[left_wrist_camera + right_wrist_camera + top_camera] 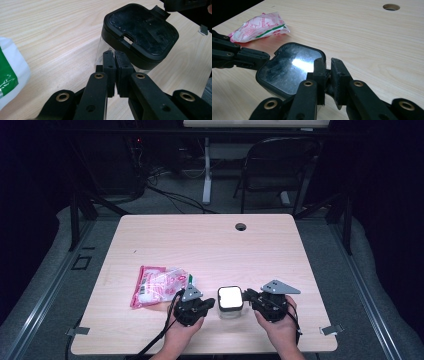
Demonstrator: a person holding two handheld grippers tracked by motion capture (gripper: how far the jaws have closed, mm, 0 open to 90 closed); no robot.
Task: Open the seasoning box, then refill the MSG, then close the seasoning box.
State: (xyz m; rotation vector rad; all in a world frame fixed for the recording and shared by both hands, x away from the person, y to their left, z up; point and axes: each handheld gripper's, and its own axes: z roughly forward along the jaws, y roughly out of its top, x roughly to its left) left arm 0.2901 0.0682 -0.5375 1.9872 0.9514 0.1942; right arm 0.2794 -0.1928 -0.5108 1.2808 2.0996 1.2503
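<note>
Sitting near the front edge of the wooden table [210, 240], between the two grippers, the clear plastic container [230, 302] with its black snap lid looks light and apparently empty, rigid in the lid but thin and glossy in the wall, so I'd judge it slippery and liable to skid or tip if pushed from one side only. The lid's thick rim and the small tab at its corner seem the safest places to grip; the clear wall would likely flex.

The left gripper [206, 303] is on the container's left, jaws pressed together with nothing between them, tips at the clear wall just under the lid. The right gripper [248, 295] is on the container's right, jaws parted a crack around the lid's edge; whether the pads actually press on it I cannot tell.

The left gripper view reveals the transparent wall [102, 47], the lid's slot and the raised tab [160, 11]. The right gripper view offers the lid's glossy top with glare, and the red-and-white snack packet [259, 27] beyond the container; from above that packet lies just left of the left gripper, well clear of the container
</note>
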